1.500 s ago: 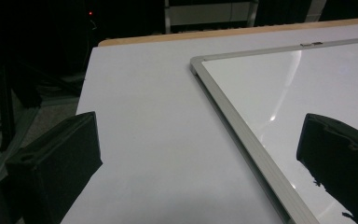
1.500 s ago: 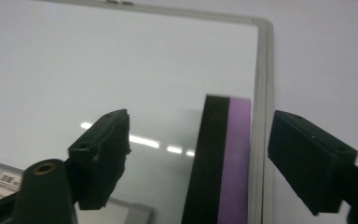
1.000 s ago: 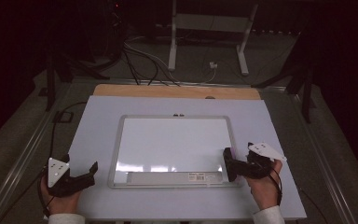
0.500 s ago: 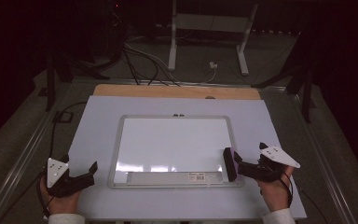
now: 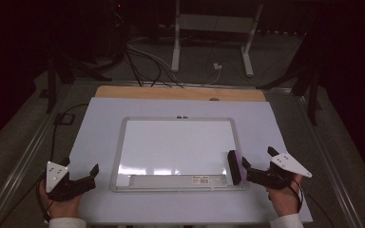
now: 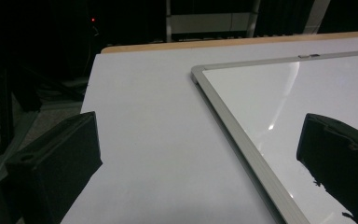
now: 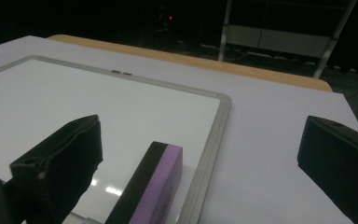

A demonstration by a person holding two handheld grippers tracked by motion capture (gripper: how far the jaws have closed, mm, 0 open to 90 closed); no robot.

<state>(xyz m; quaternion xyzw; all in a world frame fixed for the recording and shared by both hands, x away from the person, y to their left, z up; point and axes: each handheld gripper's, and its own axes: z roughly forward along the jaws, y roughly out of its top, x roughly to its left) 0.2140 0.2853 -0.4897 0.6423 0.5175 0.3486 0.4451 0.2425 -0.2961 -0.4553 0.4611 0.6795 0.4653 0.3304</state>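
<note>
A silver-framed whiteboard [image 5: 176, 142] lies flat in the middle of the white table [image 5: 100, 123]. A black and purple eraser [image 5: 234, 167] stands on edge at the board's near right corner. My right gripper [image 5: 257, 159] is just to its right, open. In the right gripper view the eraser [image 7: 151, 191] lies between the spread jaws, nearer the left one, with the board's frame [image 7: 216, 135] beside it. My left gripper [image 5: 80, 166] rests open at the table's near left, off the board, nothing between its jaws. The left gripper view has the whiteboard's frame [image 6: 242, 140] running past its right jaw.
A wooden strip [image 5: 180, 92] borders the table's far edge. Behind it, cables [image 5: 142, 61] and a white stand's legs [image 5: 209, 42] sit on the dark floor. A label strip [image 5: 204, 179] runs along the board's near edge.
My right gripper has drawn back to the right, away from the eraser, and its jaws now stand apart. The eraser stayed at the board's corner. The left gripper has not moved.
</note>
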